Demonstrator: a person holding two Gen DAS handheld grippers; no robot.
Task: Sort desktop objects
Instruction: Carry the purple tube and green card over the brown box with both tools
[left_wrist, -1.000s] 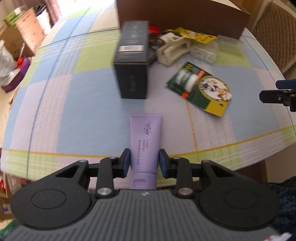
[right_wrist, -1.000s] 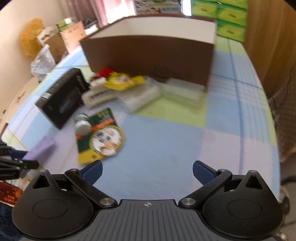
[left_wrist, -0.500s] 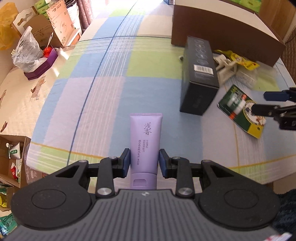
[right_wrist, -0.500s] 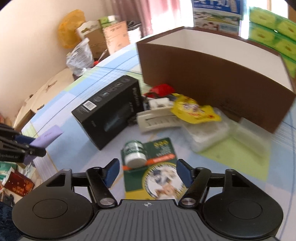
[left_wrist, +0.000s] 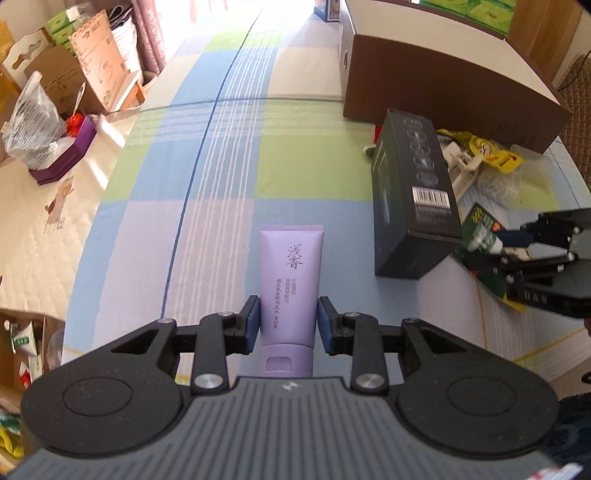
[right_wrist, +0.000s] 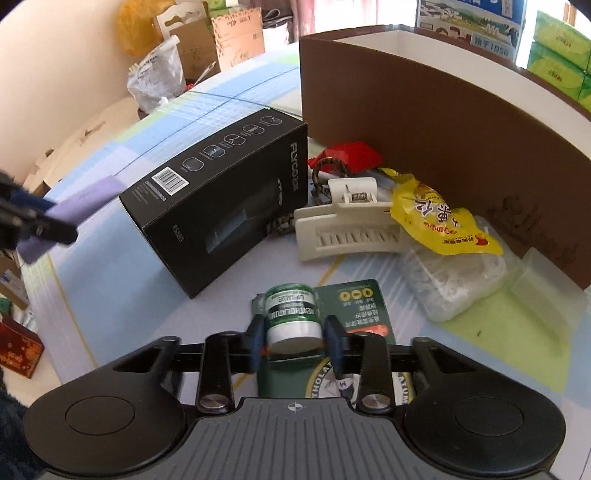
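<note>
two tools are at work, and only one has changed. going left to right: the left tool (left_wrist: 288, 323) is as it was half a second ago, clenched on the lower body of the flat lilac plastic tube with dark printed characters (left_wrist: 291, 280), cap end toward the camera, tube held out above the checked blue, green and white tabletop (left_wrist: 184, 177). the view has swung toward the open brown cardboard box with a white inside (left_wrist: 443, 70), which looks like the sorting bin, so i judge this tube is on its way there.

further right, past the long black cardboard carton with a barcode label (right_wrist: 221, 192), the right tool (right_wrist: 293, 341) is the one that has changed: its jaws stood wide apart half a second ago and have now closed in on the small green-and-white lip salve jar (right_wrist: 291, 319), which is fixed to a dark green printed card (right_wrist: 354, 306) lying flat on the tabletop. both blue pads touch the jar's sides. the grasp looks made, but the card is not lifted yet. beyond lie a cream plastic clip (right_wrist: 343, 225), a yellow snack packet (right_wrist: 439, 221) and a clear bag (right_wrist: 454, 280), unsorted.
</note>
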